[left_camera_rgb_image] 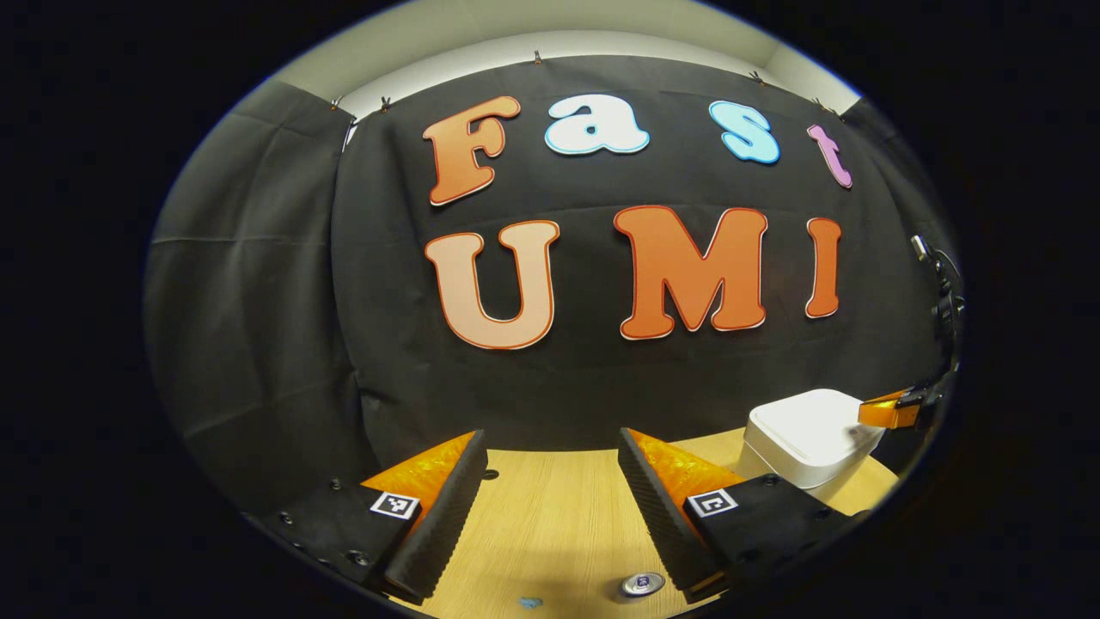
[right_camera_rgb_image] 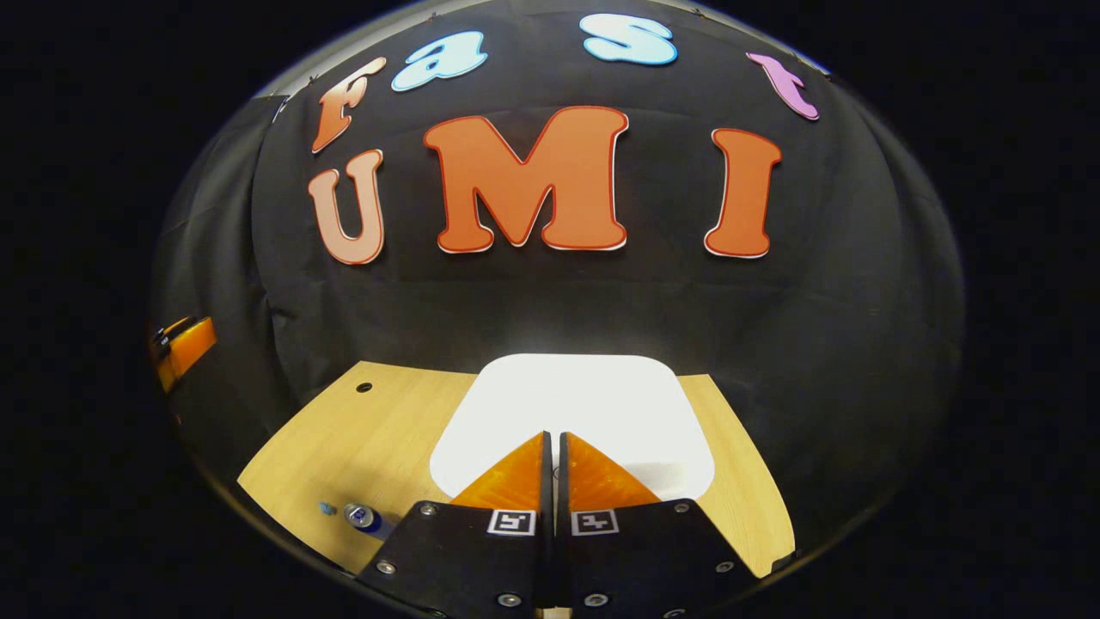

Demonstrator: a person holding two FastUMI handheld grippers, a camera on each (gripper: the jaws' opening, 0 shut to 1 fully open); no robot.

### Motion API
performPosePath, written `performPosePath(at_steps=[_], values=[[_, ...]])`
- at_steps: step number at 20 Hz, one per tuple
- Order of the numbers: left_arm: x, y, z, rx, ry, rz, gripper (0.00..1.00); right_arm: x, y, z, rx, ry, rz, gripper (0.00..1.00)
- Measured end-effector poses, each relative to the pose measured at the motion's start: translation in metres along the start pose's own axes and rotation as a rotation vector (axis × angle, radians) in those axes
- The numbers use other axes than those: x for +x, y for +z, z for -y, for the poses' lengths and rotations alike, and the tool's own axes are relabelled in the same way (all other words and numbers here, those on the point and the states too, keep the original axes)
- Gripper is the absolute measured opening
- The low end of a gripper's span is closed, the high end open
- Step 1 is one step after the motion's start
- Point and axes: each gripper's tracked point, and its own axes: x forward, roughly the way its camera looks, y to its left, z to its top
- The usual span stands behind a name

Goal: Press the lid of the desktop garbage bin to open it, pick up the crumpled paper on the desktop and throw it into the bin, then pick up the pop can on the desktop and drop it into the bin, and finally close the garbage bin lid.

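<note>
Left gripper view: a pale wood-grain table (left_camera_rgb_image: 550, 516) stands against the booth's black cloth wall (left_camera_rgb_image: 258, 301), which hangs in soft folds and is clipped along its top edge below a light ceiling strip. A small round hole shows in the tabletop near the wall. The left gripper (left_camera_rgb_image: 550, 507) is held above the table with its ribbed fingers (left_camera_rgb_image: 443, 516) well apart and nothing between them. The bin (left_camera_rgb_image: 812, 438), white, smooth and round-cornered, stands at the far right of the table with its lid down. The right gripper (left_camera_rgb_image: 889, 413) shows there at the lid's right edge; whether it touches the lid cannot be told. The can (left_camera_rgb_image: 642, 584) stands at the near edge of the table, its round metal top visible, with a small blue scrap (left_camera_rgb_image: 530, 603) to its left. Right gripper view: the right gripper (right_camera_rgb_image: 554, 464) is poised directly over the bin's (right_camera_rgb_image: 576, 404) flat white lid, its fingers (right_camera_rgb_image: 516, 481) drawn together with only a narrow slit between them. The lid is closed, so the contents are hidden. The table (right_camera_rgb_image: 344, 447) extends left, where the can (right_camera_rgb_image: 363, 517) lies near the front edge beside the blue scrap (right_camera_rgb_image: 326, 508). The left gripper (right_camera_rgb_image: 182, 348) shows at the far left edge.
</note>
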Motion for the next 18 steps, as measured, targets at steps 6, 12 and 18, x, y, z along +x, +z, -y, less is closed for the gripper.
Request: performPosePath(at_steps=[6, 12, 18], values=[[-0.006, -0.023, 0.011, 0.012, 0.020, -0.070, 0.97, 0.008, -0.012, 0.001, -0.007, 0.049, -0.044, 0.01], [-0.016, -0.050, 0.023, -0.040, 0.069, -0.163, 0.99, 0.003, -0.019, 0.002, 0.003, 0.146, -0.082, 0.01], [-0.023, -0.065, 0.011, -0.026, 0.115, -0.198, 0.99, -0.002, 0.002, 0.003, -0.053, 0.162, 0.015, 0.01]])
